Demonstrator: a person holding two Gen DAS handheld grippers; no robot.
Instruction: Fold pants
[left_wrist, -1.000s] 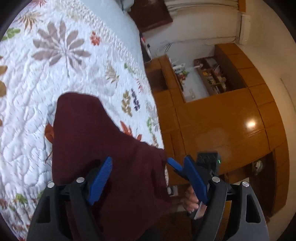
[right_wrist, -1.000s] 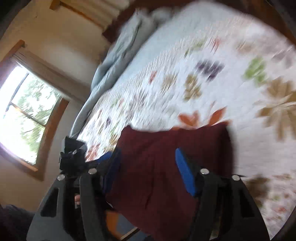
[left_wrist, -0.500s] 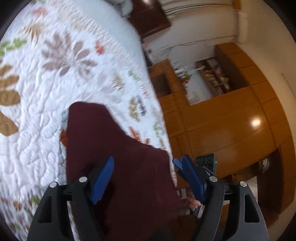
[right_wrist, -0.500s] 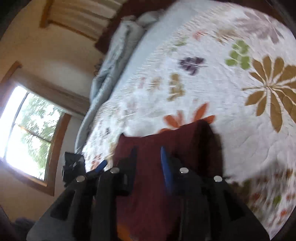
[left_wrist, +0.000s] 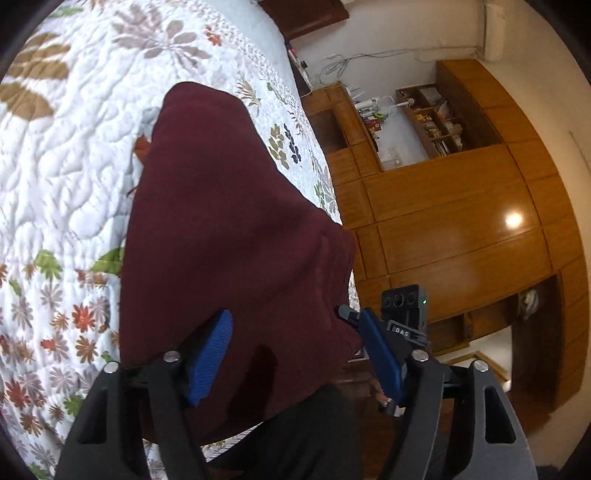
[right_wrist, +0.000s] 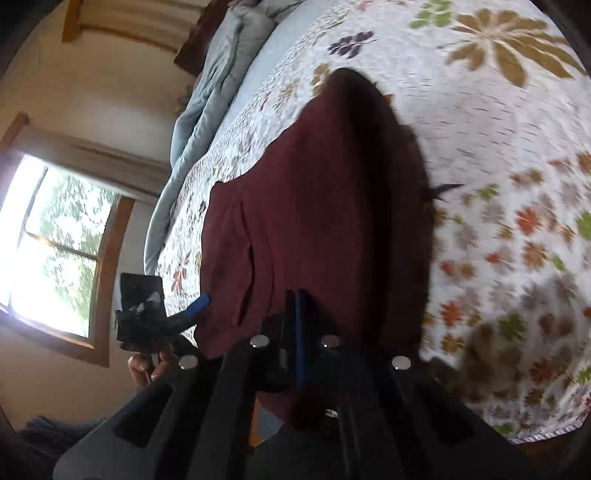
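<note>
The right tongs (right_wrist: 297, 314) have just closed on the pants (right_wrist: 314, 203); the left tongs (left_wrist: 295, 350) narrowed slightly.

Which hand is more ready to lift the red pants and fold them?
Probably the right: its tool has just closed, apparently on the pants' near edge. The left tool, just narrowing, stands open around the cloth.
</note>
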